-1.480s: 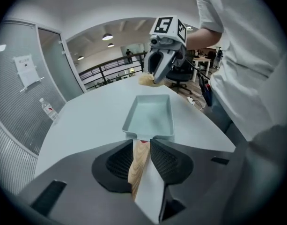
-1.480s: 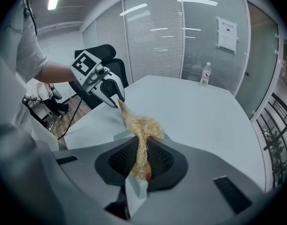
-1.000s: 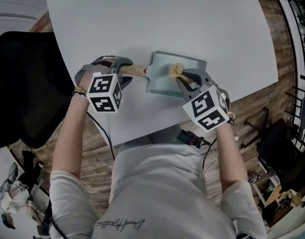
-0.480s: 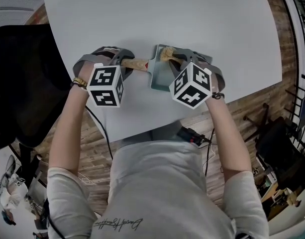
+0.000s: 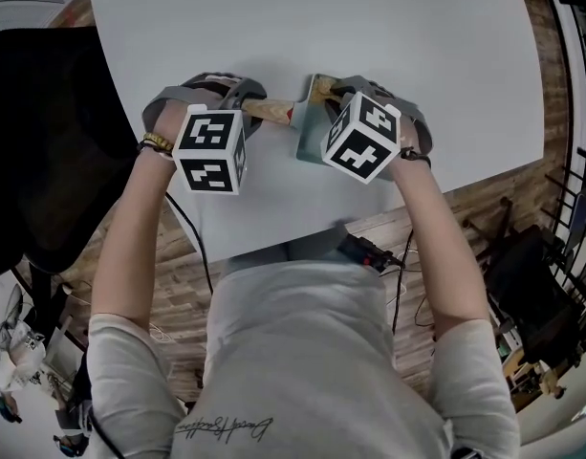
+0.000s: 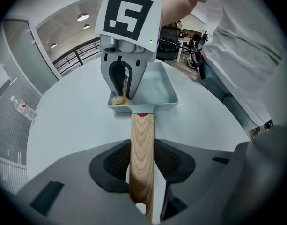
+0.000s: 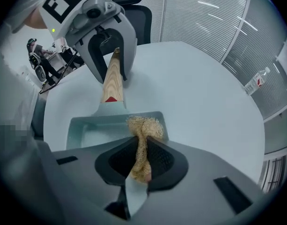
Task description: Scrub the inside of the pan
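Our left tool (image 6: 142, 163) has just closed on the wooden handle (image 6: 142, 135). Our right tool (image 7: 141, 163), clenching the fibre scrubber (image 7: 144, 125), moved from the middle of the pan (image 7: 96, 132) to its handle-side corner, so scrubbing looks under way.

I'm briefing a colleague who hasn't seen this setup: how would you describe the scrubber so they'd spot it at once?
On the pale table sits a light blue-grey rectangular pan with a wooden handle. At the pan's corner beside that handle, the right gripper pinches the scrubber: a straw-coloured fibrous tuft, the only fuzzy thing there.
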`<action>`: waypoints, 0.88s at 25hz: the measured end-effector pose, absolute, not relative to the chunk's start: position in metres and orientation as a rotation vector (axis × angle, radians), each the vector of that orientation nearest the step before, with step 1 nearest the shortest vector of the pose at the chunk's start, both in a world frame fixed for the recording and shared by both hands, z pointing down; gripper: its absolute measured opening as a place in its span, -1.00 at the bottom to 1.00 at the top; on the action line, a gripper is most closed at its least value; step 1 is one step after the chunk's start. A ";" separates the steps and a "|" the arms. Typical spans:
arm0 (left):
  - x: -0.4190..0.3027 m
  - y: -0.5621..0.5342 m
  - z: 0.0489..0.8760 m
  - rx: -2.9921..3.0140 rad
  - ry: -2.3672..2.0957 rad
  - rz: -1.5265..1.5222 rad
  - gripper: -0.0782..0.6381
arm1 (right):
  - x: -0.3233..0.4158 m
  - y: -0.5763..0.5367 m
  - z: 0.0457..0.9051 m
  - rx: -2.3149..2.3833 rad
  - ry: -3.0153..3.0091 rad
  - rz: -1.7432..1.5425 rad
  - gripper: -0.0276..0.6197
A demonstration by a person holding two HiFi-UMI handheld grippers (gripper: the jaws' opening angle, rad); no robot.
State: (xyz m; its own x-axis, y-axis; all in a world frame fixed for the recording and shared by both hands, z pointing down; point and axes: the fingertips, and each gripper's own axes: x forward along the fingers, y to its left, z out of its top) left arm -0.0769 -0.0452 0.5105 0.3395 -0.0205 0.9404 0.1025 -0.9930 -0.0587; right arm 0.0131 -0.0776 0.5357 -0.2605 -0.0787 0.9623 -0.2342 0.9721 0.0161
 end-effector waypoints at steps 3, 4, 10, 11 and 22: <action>-0.077 -0.045 0.511 -2.496 -0.063 -1.756 -0.34 | 0.012 -0.076 0.536 0.210 -1.801 0.136 -0.71; -0.077 -0.044 0.511 -2.505 -0.054 -1.765 -0.34 | 0.012 -0.075 0.536 0.205 -1.797 0.132 -0.71; -0.078 -0.046 0.512 -2.510 -0.040 -1.802 -0.34 | 0.008 -0.043 0.535 0.102 -1.777 0.174 -0.71; -0.078 -0.046 0.512 -2.507 -0.042 -1.805 -0.34 | 0.008 -0.035 0.535 0.081 -1.770 0.186 -0.71; -0.081 -0.048 0.513 -2.485 -0.023 -1.828 -0.34 | -0.001 0.021 0.533 -0.137 -1.721 0.363 -0.71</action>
State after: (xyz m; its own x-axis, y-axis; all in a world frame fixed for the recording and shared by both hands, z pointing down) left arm -0.0811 -0.0483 0.5132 0.2985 -0.0215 0.9542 0.0459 -0.9983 -0.0368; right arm -0.0005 0.0208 0.5325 -0.1852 0.2919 0.9384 -0.1118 0.9424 -0.3152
